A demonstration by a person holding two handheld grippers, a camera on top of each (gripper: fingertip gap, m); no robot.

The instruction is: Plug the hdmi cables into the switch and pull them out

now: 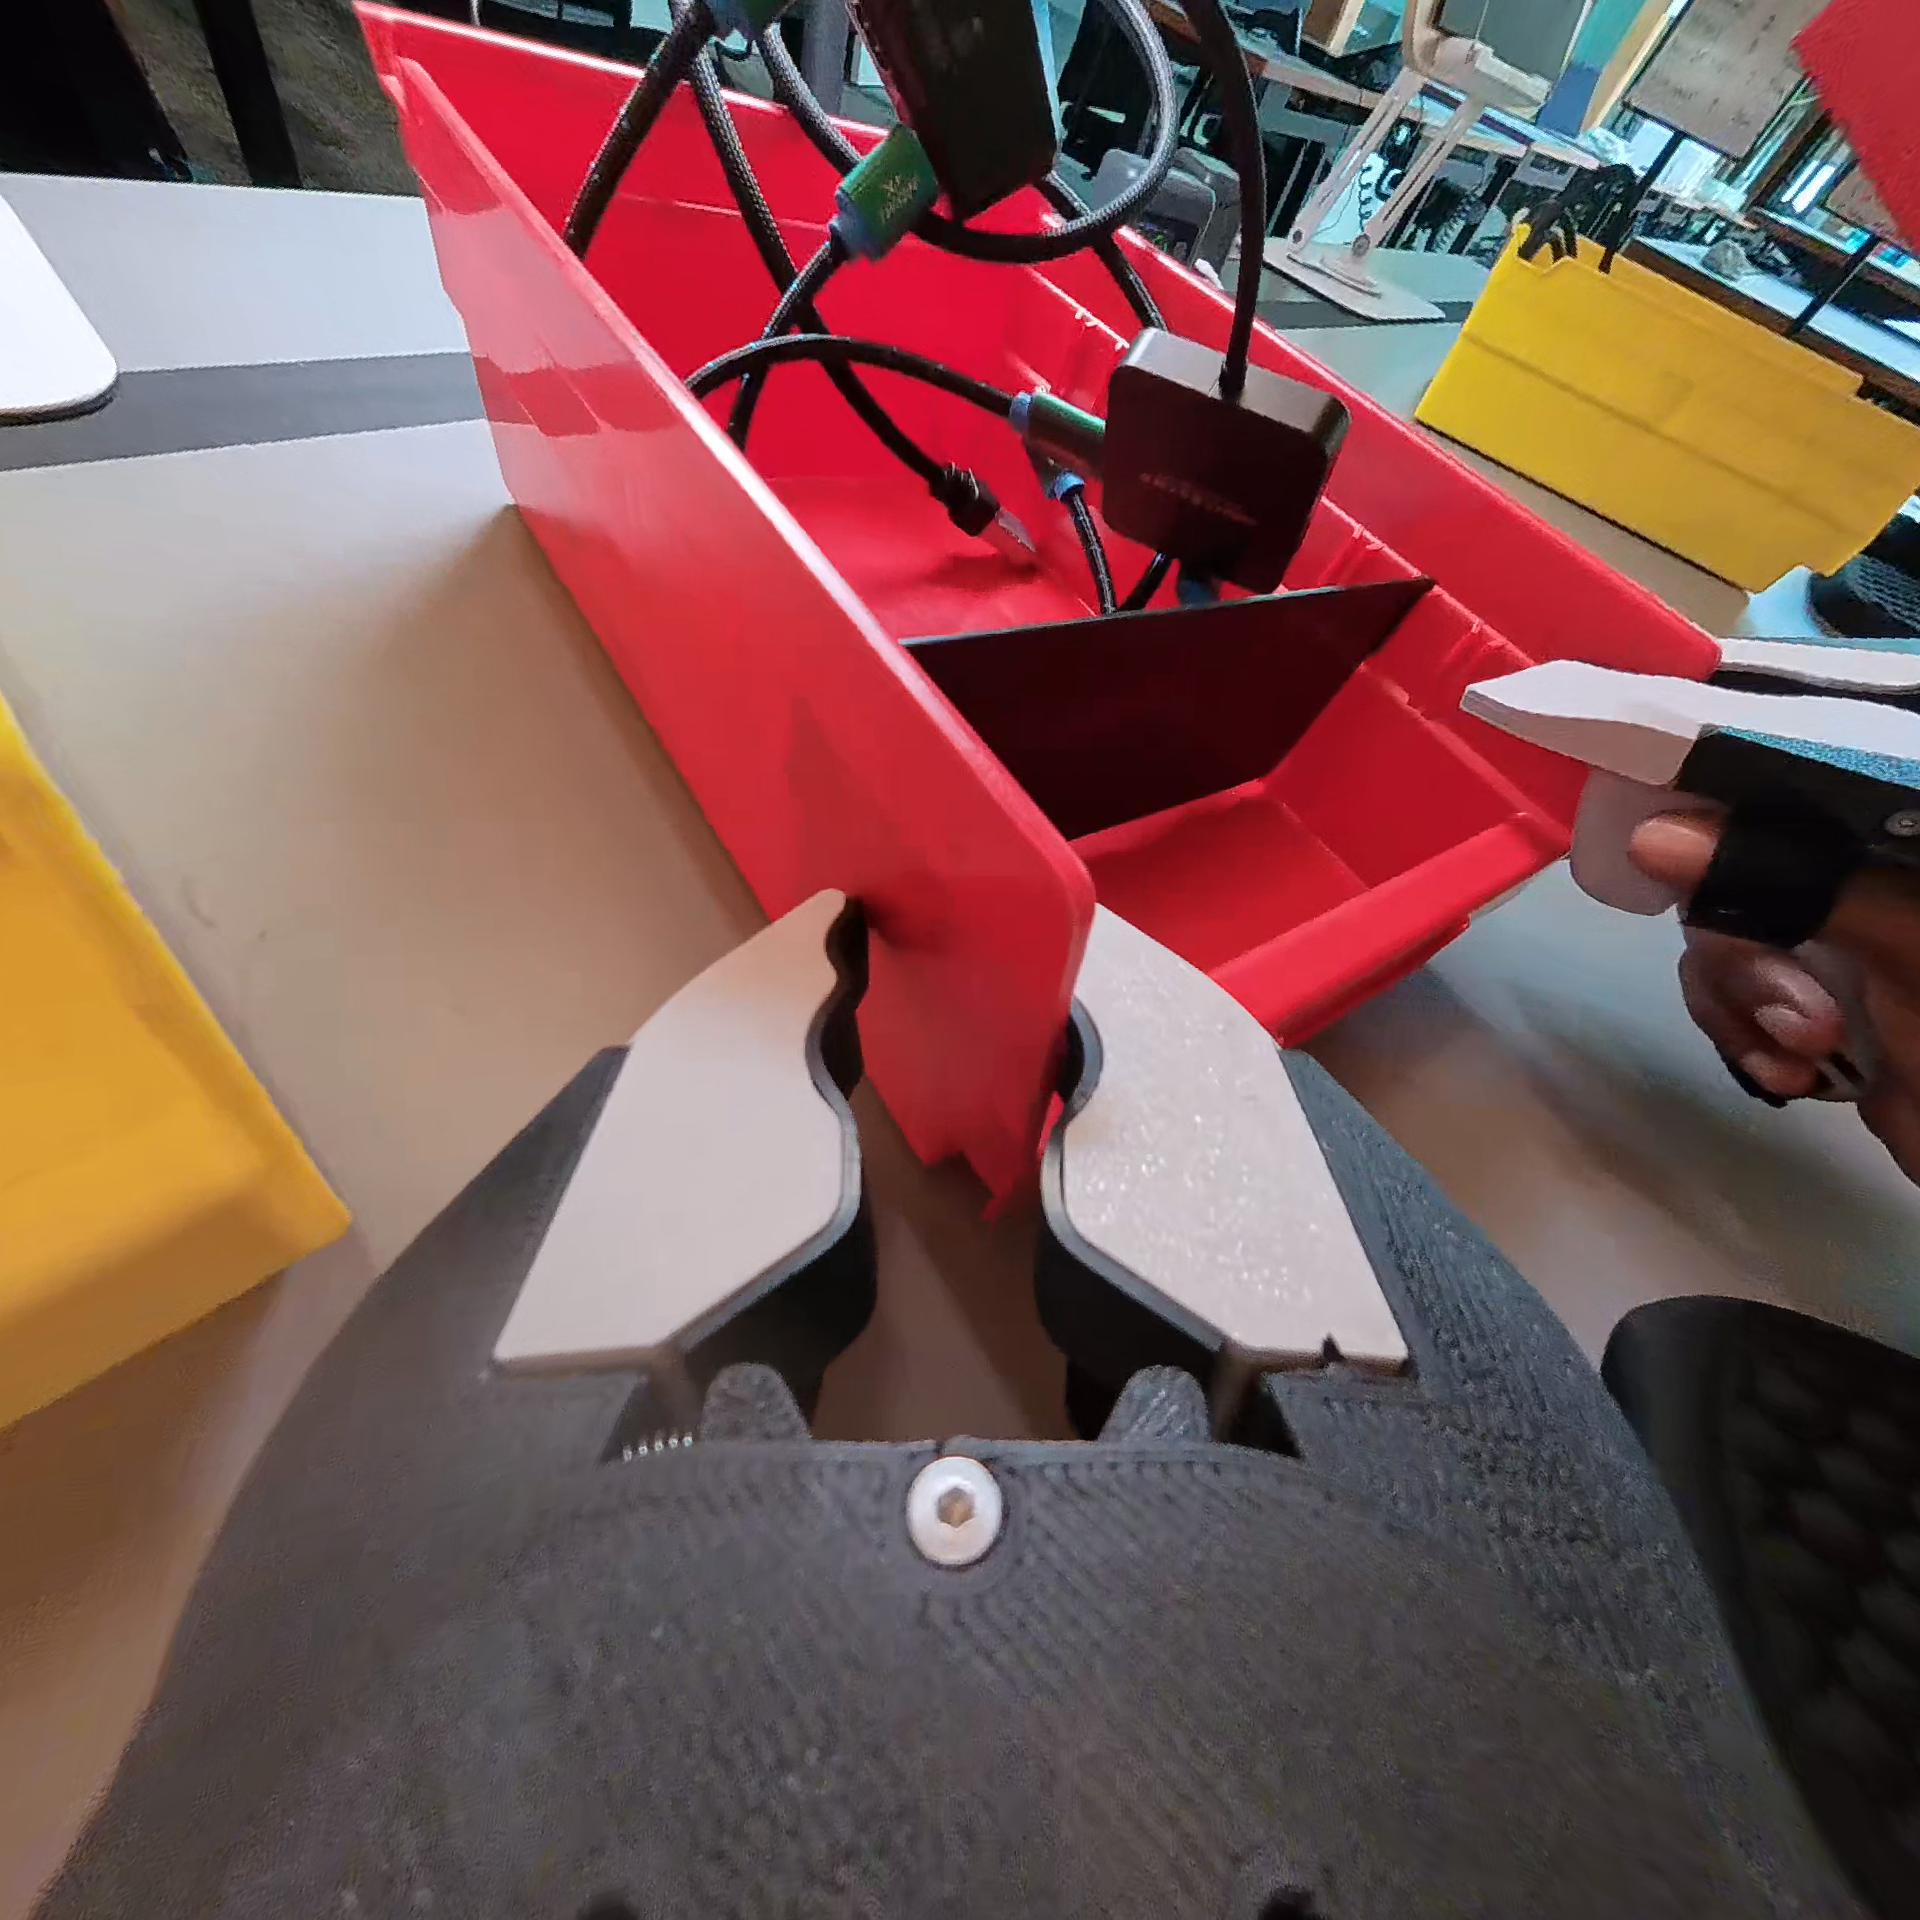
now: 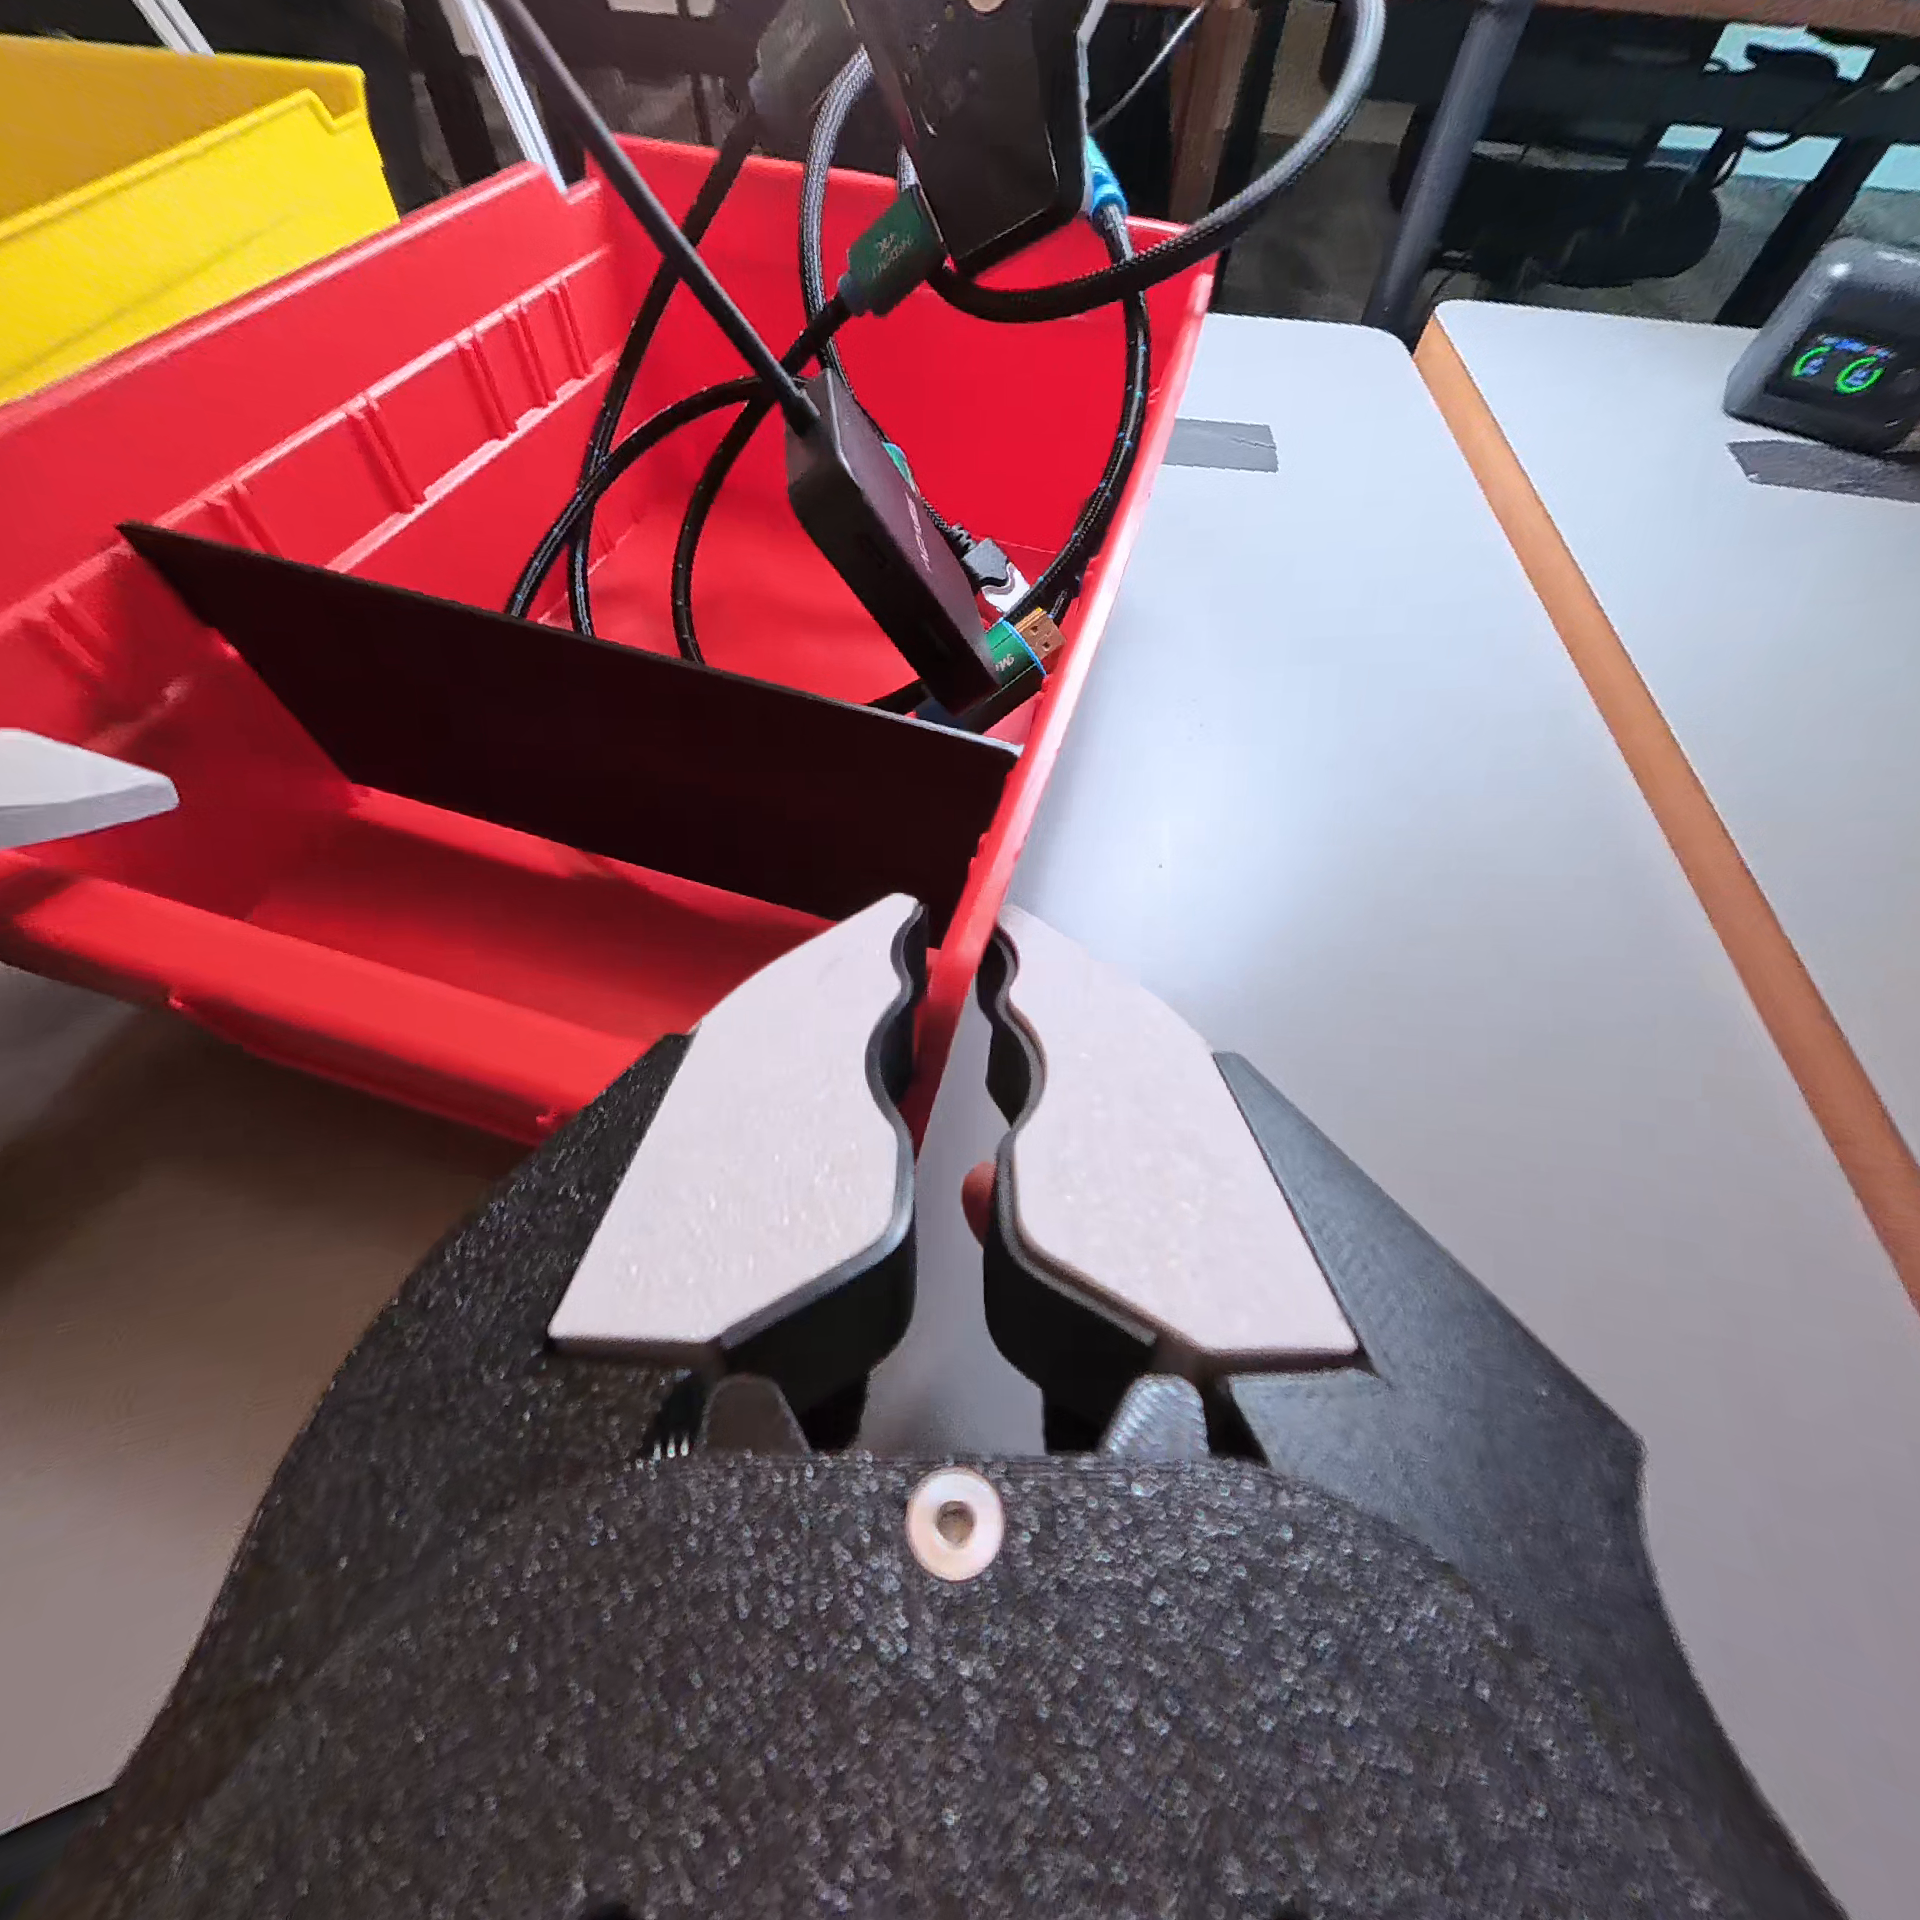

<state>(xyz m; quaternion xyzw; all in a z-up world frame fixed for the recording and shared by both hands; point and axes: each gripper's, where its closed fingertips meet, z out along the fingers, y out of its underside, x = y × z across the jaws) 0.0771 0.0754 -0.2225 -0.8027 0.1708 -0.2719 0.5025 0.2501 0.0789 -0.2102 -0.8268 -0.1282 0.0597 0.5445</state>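
Note:
A red bin holds two black HDMI switches and braided black cables. One switch leans in the middle of the bin, with a green plug at its side. The other switch sits higher at the far end, with a green plug by it. A loose plug lies on the bin floor. My left gripper is shut on the bin's left wall near the front corner. My right gripper is shut on the right wall. The lower switch also shows in the right wrist view.
A black divider crosses the bin in front of the cables. Yellow bins stand at the left and far right. A small dark device with a lit screen sits on the neighbouring table, beyond a wooden edge. Some 20 centimetres of space lies between my two pairs of fingers.

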